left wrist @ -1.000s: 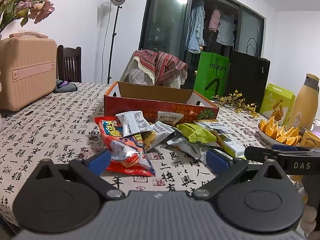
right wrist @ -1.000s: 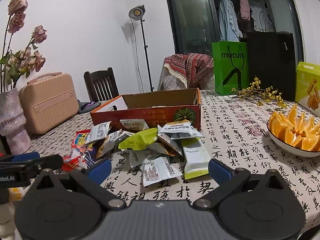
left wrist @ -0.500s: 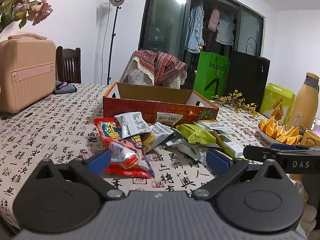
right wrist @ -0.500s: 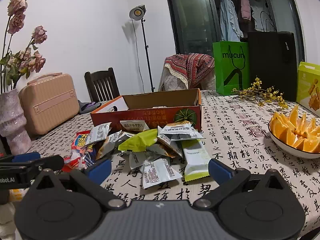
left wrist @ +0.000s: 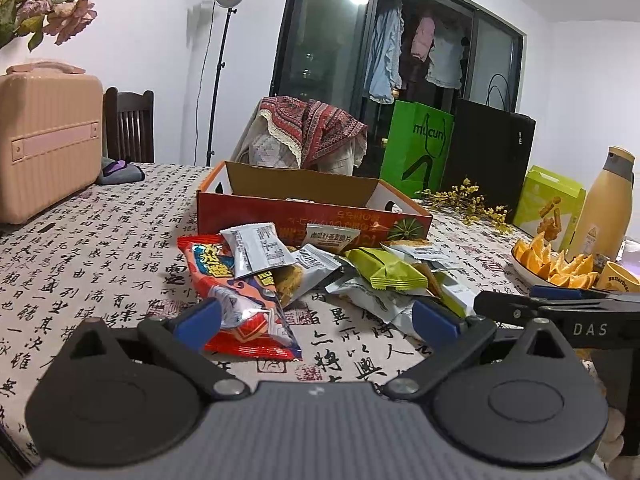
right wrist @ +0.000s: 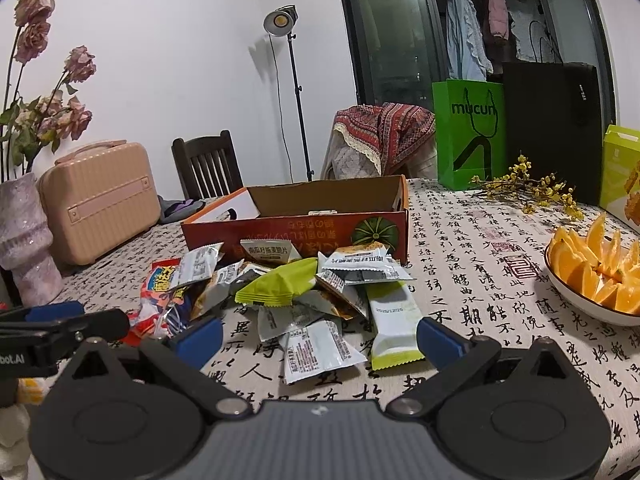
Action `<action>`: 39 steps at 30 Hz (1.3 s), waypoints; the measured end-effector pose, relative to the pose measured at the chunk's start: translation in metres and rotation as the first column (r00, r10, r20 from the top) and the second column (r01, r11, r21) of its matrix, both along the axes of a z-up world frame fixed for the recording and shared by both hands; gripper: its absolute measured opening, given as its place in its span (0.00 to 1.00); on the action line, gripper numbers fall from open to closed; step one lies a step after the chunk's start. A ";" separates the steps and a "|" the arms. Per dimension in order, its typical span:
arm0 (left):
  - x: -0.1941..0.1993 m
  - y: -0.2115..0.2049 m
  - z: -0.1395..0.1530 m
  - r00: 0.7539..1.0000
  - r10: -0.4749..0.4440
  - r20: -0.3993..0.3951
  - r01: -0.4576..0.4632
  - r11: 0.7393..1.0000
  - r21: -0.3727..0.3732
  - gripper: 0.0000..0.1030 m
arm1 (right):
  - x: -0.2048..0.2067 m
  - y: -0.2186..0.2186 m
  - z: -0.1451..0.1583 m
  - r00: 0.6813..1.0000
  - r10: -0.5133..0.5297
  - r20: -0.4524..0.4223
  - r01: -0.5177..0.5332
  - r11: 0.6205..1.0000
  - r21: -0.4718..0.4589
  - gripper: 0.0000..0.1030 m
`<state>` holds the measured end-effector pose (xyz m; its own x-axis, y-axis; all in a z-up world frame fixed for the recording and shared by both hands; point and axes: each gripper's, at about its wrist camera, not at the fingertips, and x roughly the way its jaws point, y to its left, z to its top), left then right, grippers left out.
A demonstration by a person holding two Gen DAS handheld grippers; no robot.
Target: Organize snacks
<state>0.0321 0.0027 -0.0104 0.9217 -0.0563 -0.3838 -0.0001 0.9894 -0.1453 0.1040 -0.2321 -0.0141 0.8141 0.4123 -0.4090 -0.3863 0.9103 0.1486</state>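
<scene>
Left gripper (left wrist: 316, 316): spread wide, empty
Right gripper (right wrist: 318, 338): spread wide, empty
Snack pile (right wrist: 304, 292): frame centre, before orange box (right wrist: 296, 228)
Orange bowl (right wrist: 592, 304): right edge

Left claw (left wrist: 316, 322) nudged nearer red packet (left wrist: 244, 300).

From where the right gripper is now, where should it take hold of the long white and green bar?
Probably the near crimped end of the white and green bar, coming straight in low from the front. It lies flat, lengthwise toward the open right gripper, and that end is clear of the pile.
</scene>
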 end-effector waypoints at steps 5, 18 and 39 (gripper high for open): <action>0.004 0.000 -0.002 1.000 -0.003 0.003 0.004 1.000 -0.004 1.00 | 0.005 0.002 -0.002 1.000 0.010 -0.006 -0.010 1.000 -0.005 1.00; 0.019 0.014 -0.012 0.998 0.043 -0.043 -0.044 0.999 -0.025 1.00 | 0.036 0.035 -0.020 0.995 0.091 -0.049 -0.097 0.984 -0.147 0.80; 0.042 0.026 -0.017 0.986 0.132 -0.102 -0.134 0.991 -0.015 1.00 | 0.036 0.028 -0.022 0.991 0.106 -0.085 -0.117 0.983 -0.141 0.39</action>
